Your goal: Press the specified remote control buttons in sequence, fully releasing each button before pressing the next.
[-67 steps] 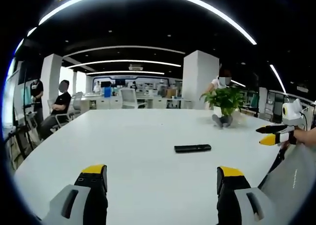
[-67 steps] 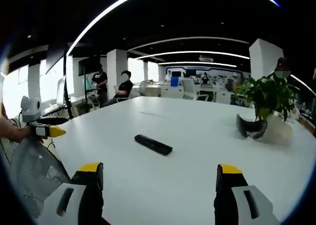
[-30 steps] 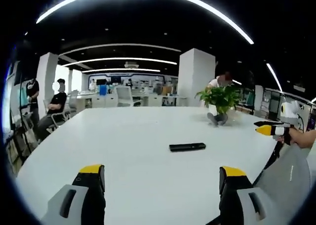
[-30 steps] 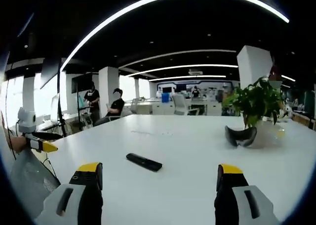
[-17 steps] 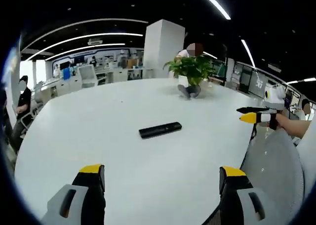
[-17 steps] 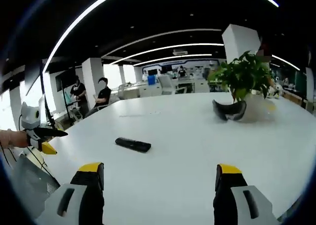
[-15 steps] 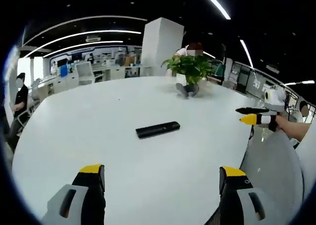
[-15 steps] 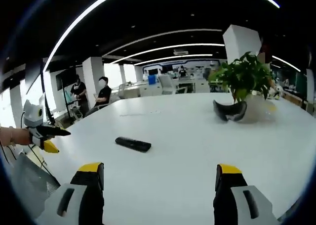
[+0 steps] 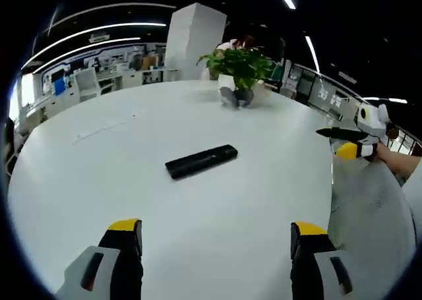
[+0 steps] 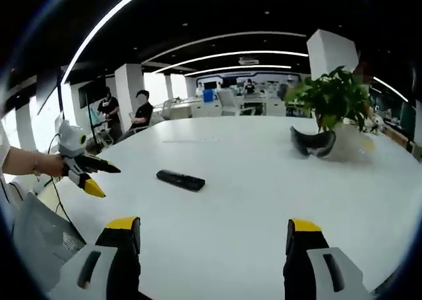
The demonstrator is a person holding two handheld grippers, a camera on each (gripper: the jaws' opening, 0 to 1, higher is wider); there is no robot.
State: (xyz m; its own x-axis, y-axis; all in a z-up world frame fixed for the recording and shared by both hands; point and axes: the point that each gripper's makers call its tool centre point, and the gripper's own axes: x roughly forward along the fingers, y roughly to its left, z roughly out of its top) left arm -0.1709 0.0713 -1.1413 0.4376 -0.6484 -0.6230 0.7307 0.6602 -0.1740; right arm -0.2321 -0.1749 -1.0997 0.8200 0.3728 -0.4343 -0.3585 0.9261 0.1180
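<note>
Black plastic remote control (image 9: 201, 161), a slim rigid bar lying flat near the middle of the white table (image 9: 99, 201), well apart from both tools; judged light and stiff, apt to skid on the smooth top, so steady it by its long side edges while a jaw tip presses from above. Long axis runs roughly across the left gripper view, right end tilted slightly away toward the potted plant (image 9: 237, 66); which end is the front cannot be told. Left gripper (image 9: 211, 247) and right gripper (image 10: 211, 247) both stand with jaws wide apart, holding nothing.
</note>
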